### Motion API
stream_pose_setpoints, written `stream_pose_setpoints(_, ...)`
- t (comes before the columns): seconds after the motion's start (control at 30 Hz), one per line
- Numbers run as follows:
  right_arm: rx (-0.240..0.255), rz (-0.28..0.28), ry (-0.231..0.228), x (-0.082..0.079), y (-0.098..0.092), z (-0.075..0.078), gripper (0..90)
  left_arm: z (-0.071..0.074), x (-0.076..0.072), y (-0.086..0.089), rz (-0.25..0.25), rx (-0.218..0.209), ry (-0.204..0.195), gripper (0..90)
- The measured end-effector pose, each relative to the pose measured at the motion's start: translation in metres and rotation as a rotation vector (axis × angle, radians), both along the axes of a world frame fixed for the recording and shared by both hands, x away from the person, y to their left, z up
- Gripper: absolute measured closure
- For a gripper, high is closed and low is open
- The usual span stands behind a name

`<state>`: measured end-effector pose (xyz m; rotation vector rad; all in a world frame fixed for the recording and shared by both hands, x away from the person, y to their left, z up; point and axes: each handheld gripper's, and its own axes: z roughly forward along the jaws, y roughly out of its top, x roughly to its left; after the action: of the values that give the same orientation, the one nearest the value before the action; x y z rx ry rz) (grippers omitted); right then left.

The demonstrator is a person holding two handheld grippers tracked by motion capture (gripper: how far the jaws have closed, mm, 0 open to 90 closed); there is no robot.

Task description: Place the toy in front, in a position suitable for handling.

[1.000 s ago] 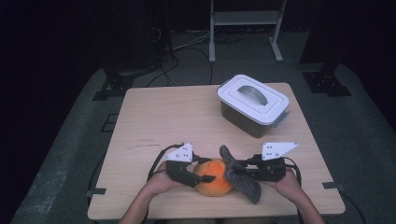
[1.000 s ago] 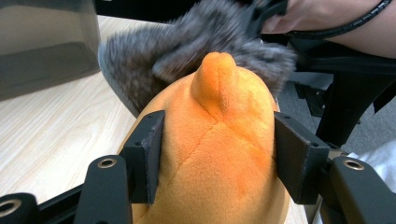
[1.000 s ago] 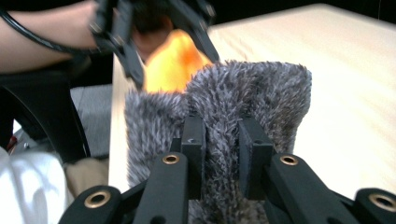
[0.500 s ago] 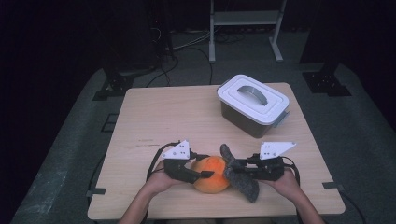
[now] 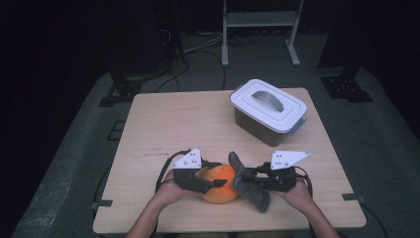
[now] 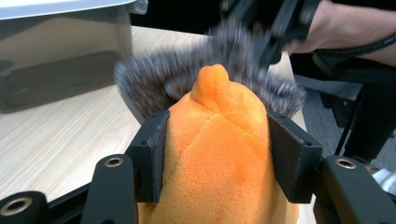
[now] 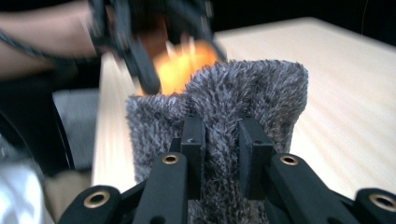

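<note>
Between left gripper (image 6: 212, 156) pads: orange plush (image 6: 217, 154), clamped.

- Black fingers (image 6: 154, 154) press both sides of the orange plush toy (image 6: 219, 154).
- Grey furry cloth (image 6: 187, 79) lies just beyond it.
- Far left on the bench (image 6: 51, 140): a lidded box (image 6: 60, 51).

Three cameras: one fixed overhead, one riding on each gripper.

High view set above the near edge of the table (image 5: 163, 129), facing forward and down, far enough to take in the whole top and the floor beyond. Left gripper view looking along its own jaws at very close range onto the orange plush (image 6: 219, 158), lidded box (image 6: 60, 51) behind. Right gripper view equally close onto the grey furry cloth (image 7: 224, 107), facing back across the table. Plush, cloth and tabletop common to all three views.
</note>
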<state>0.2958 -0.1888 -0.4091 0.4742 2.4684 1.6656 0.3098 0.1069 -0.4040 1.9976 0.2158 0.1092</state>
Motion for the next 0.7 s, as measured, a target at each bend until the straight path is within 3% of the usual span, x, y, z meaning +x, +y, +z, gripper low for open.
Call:
stream_pose_setpoints(0.03,0.063,0.001,-0.013,-0.003,0.000,0.008,74.1,-0.001,-0.001,-0.004,-0.009,0.010,-0.005,43.3)
stream_pose_setpoints(0.1,0.077,0.001,-0.013,-0.003,0.000,0.009,74.1,-0.001,-0.002,-0.006,-0.013,0.019,-0.012,43.0)
stream_pose_setpoints(0.33,0.035,0.025,0.029,-0.002,0.007,-0.002,74.0,-0.002,-0.002,-0.007,-0.022,0.029,0.015,33.2)
stream_pose_setpoints(0.5,0.026,0.021,0.041,0.000,0.003,-0.006,74.0,-0.002,0.003,-0.003,0.008,0.058,0.037,17.4)
stream_pose_setpoints(0.63,0.016,0.009,0.055,0.002,-0.002,-0.009,73.8,-0.007,0.005,0.002,-0.004,0.045,0.053,23.4)
stream_pose_setpoints(0.7,-0.006,0.006,0.055,0.003,-0.003,-0.012,73.6,-0.007,0.005,0.003,-0.010,0.051,0.047,30.8)
